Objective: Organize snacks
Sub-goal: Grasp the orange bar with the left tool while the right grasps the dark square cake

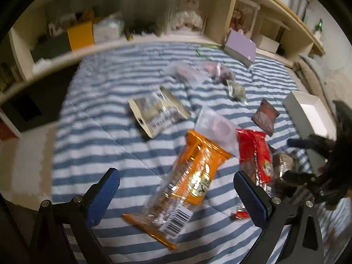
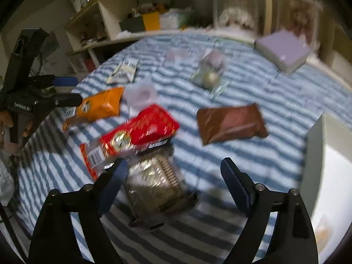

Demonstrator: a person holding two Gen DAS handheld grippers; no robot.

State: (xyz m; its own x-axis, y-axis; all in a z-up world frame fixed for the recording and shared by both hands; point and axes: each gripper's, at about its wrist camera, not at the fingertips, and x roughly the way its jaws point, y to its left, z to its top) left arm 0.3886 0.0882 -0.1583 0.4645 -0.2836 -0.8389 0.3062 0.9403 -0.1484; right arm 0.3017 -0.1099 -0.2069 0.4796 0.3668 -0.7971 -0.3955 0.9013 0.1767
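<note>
Left wrist view: the left tongs (image 1: 176, 195) stand wide apart and hold nothing, with the orange snack packet (image 1: 189, 182) lying between their blue pads on the striped bed cover (image 1: 105, 101); the pads do not touch it. A red snack packet (image 1: 255, 156) lies just beside it, a pale clear pouch (image 1: 216, 124) overlaps its upper end, and a silver-and-white packet (image 1: 158, 110), a brown packet (image 1: 265, 116) and an open white box (image 1: 308, 112) lie farther off. A lilac box (image 1: 241, 48) sits near the shelves.

Right wrist view: the right tongs (image 2: 173, 176) are partly open and empty; their jaws straddle a clear dark-filled packet (image 2: 154, 182) without pressing on it. The red packet's lower end rests against this packet.

Snacks are scattered across the bed; none can be seen in the white box, so the sorting appears barely begun.

Likely hazards: both views are blurred, so pad alignment is hard to judge. Glossy film may slip from a shallow pinch. Closing on the orange packet may also snag the overlapping pouch, and lifting the dark packet may drag the red one. The soft cover may bunch between the pads. The two tools work near each other and might collide.
</note>
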